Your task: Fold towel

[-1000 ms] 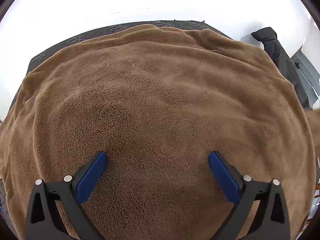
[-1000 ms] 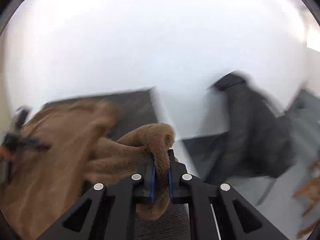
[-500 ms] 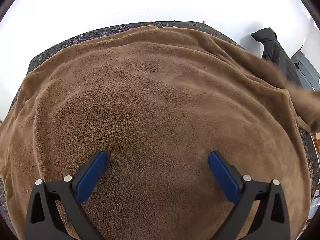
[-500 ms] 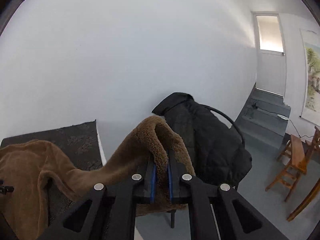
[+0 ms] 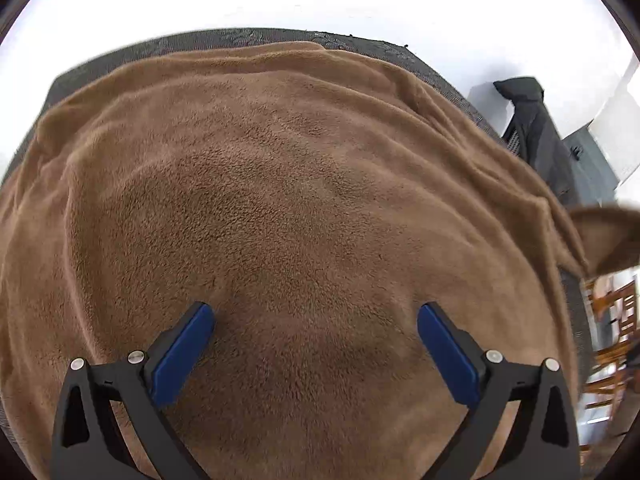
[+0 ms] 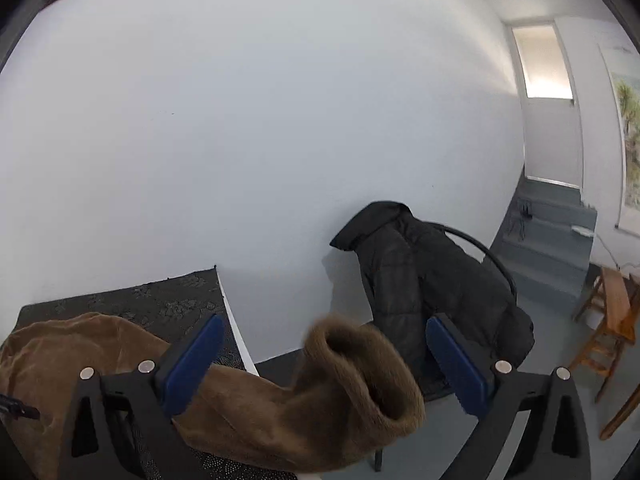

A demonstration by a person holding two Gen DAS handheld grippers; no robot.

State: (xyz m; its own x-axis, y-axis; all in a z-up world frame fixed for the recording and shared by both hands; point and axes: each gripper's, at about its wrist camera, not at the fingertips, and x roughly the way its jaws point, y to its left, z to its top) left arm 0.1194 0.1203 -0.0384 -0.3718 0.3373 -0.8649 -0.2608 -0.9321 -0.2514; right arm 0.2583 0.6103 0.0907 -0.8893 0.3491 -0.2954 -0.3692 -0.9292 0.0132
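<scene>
A fluffy brown towel (image 5: 288,208) lies spread over a dark patterned table (image 5: 224,36) and fills most of the left wrist view. My left gripper (image 5: 316,316) is open, its blue pads (image 5: 180,356) resting down on the towel's near part. In the right wrist view my right gripper (image 6: 320,336) is open, and the towel's curled corner (image 6: 360,376) hangs loose between its spread fingers, past the table's right edge. That same corner (image 5: 608,236) shows at the right rim of the left wrist view.
A black jacket (image 6: 424,280) hangs over a chair beside the table's right end, against a white wall. Wooden chairs (image 6: 612,320) stand at the far right on the grey floor. Grey steps (image 6: 548,232) lead up to a door.
My right gripper was shut on the towel's corner and pulling it rightward off the table; now its jaws have opened and the corner is free. The left gripper has stayed put.
</scene>
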